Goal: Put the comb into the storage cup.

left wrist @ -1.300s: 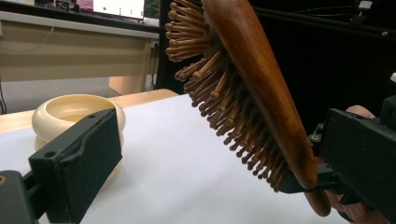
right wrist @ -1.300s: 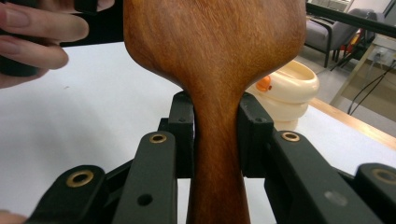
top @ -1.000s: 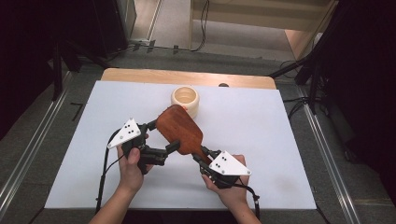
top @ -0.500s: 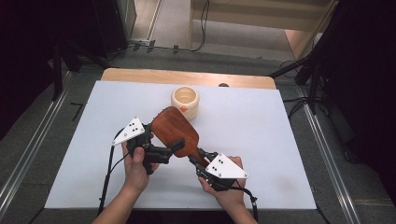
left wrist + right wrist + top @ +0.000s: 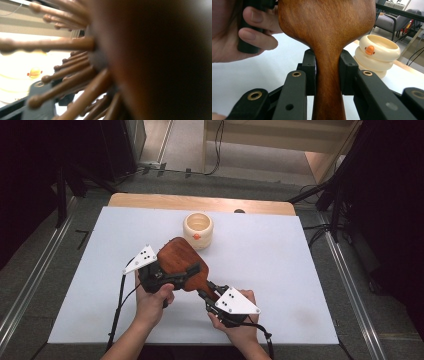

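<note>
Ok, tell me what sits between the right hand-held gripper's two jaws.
The wooden hairbrush's handle fills that gap in the right gripper view, with the right hand-held gripper clamped on it from both sides.

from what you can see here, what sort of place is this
Probably a lab or recording workspace, not a home: a white table boxed in by metal floor rails, loose cables, and an office chair behind.

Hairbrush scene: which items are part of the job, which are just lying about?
In the job:
hairbrush
right gripper, shut on its handle
left gripper, jaws just closing around its head

Lying about:
cream cup
</note>
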### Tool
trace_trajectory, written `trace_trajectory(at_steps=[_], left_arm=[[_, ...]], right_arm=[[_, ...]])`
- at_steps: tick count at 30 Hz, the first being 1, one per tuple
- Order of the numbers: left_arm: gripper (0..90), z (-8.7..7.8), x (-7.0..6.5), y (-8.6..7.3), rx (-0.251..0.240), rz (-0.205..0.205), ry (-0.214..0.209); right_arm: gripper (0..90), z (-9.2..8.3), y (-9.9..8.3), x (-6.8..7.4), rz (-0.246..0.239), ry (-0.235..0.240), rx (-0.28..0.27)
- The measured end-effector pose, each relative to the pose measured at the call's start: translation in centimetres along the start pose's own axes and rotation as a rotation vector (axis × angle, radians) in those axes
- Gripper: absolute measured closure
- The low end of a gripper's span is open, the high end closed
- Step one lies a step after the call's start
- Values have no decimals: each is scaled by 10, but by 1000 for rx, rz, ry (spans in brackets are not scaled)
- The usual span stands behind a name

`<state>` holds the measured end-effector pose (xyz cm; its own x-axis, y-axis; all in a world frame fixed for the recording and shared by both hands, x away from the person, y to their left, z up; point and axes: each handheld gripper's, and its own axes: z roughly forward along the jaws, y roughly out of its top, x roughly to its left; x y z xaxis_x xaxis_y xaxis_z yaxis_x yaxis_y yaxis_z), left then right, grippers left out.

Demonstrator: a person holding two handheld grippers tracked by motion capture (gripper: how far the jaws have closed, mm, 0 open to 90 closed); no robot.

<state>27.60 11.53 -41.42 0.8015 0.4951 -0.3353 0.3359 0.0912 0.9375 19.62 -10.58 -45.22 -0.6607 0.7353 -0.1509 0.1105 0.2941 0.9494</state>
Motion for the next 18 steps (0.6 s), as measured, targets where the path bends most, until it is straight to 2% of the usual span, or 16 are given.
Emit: trace_trajectory(at_steps=[2,3,6,9,13,15,16,18], left_arm=[[343,0,1,1,2,-11,-17],[343,0,2,0,3,-25,-29],[411,0,6,0,17,-64,-86],[449,0,6,0,25,-78,-132],[501,0,4,2,43,-54,-161],[510,-1,3,3,48,-43,-163],[515,-1,3,4,54,-38,-157],[516,-2,3,5,56,-24,-146]], right_arm=[[697,1,-2,1,7,-2,4],[697,1,-2,1,7,-2,4],[697,3,-3,0,9,6,3],[696,4,-4,0,11,8,7],[691,5,-5,-1,6,15,7],[679,6,-6,-2,9,34,-5],[637,7,-6,-4,10,51,-26],[607,8,-5,-5,11,61,-30]])
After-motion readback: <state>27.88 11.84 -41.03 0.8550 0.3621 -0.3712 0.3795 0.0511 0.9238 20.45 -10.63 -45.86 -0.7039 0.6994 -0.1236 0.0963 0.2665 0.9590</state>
